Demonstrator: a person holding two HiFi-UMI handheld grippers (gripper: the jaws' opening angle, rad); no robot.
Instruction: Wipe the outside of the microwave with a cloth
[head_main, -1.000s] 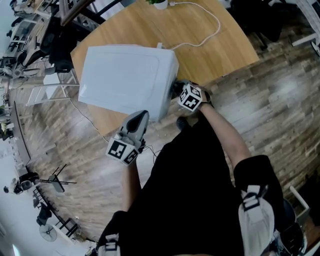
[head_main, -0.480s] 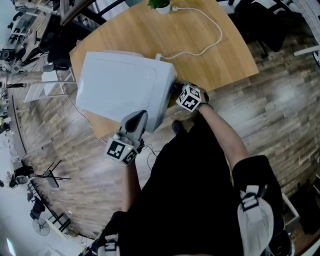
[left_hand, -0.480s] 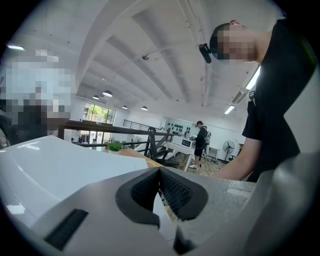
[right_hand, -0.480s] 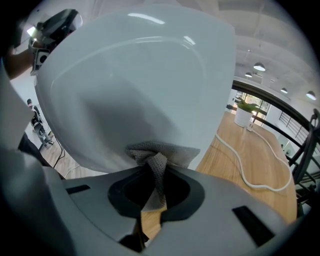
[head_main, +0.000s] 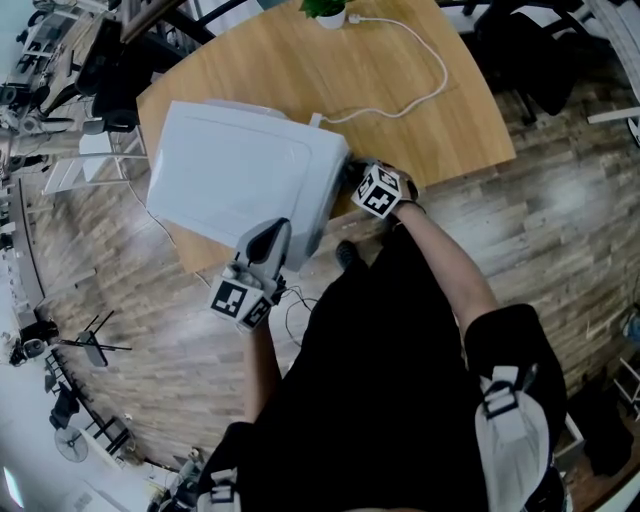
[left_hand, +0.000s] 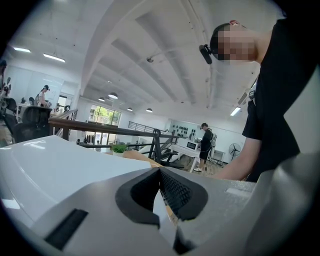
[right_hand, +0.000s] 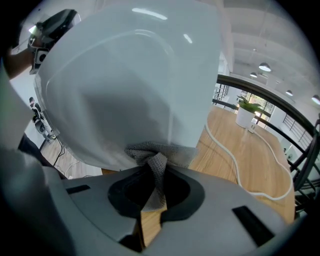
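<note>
Table (head_main: 400, 70): light wooden top with a rounded edge, stood on the floor.
Cable (head_main: 441, 60): white, lay on the table in a wide loop, one end at a white plug just beside the plant pot.
Plant (head_main: 325, 9): small and green, in a white pot at the table's far edge.
Floor (head_main: 560, 200): grey-brown wood planks.
Chair (head_main: 530, 50): black office chair, stood past the table's far right corner.
Railing (left_hand: 100, 131): dark metal, ran behind the table.
Bystander (left_hand: 205, 141): in dark clothes, stood far off by a white bench, with a pedestal fan (left_hand: 233, 148) near.
Ceiling lights (left_hand: 114, 95): round, lit.
</note>
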